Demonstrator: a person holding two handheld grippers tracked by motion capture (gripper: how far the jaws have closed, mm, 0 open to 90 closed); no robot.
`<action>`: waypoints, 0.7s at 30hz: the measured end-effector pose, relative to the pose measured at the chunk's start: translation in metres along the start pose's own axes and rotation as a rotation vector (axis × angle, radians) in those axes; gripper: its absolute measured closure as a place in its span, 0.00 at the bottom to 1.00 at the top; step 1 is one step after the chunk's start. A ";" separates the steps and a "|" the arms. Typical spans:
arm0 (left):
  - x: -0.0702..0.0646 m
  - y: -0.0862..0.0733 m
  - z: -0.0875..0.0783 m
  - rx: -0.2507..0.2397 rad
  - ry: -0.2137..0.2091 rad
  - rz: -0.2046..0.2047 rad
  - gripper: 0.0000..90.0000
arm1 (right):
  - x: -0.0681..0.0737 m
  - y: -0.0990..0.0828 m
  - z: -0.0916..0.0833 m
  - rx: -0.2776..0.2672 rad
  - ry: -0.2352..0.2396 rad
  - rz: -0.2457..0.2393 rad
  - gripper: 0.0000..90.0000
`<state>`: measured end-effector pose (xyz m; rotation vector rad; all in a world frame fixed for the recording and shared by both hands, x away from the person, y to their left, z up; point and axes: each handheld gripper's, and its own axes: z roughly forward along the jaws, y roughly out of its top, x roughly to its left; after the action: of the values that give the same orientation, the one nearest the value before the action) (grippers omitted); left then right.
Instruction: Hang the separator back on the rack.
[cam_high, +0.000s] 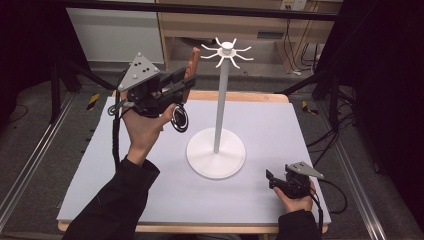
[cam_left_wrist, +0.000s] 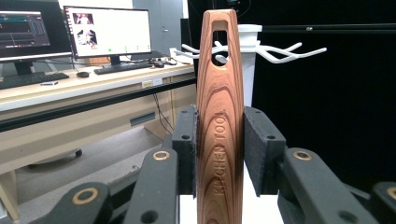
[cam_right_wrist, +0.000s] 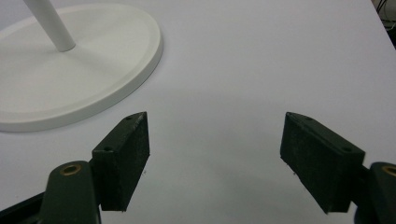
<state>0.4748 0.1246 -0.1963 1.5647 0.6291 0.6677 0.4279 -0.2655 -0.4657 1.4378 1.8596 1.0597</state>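
High view shows the left gripper (cam_high: 182, 82) raised beside the white rack (cam_high: 223, 80), its jaws clamped on a wooden kitchen tool (cam_high: 192, 62) whose handle end, with its hanging slot, stands close to the rack's hooks. To hang it well, line the slot up with one hook tip, slide it fully on, and only then let go. The right gripper (cam_right_wrist: 215, 154) rests open and empty on the table (cam_high: 280, 120) near the rack's base.

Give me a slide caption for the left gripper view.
Left gripper clamps a wooden kitchen tool, its hanging slot raised toward the white hook stand.
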 end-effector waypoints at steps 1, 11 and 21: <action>0.000 0.000 0.001 0.007 -0.004 -0.011 0.75 | 0.000 0.000 0.000 0.000 0.000 0.000 0.27; 0.000 -0.001 0.007 0.005 -0.023 -0.009 0.75 | 0.000 0.000 0.000 0.000 -0.001 0.001 0.27; 0.000 -0.001 0.014 0.015 -0.029 -0.010 0.75 | 0.000 0.000 0.000 0.000 0.003 -0.002 0.27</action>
<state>0.4847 0.1154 -0.1981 1.5813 0.6209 0.6328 0.4281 -0.2657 -0.4656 1.4354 1.8629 1.0614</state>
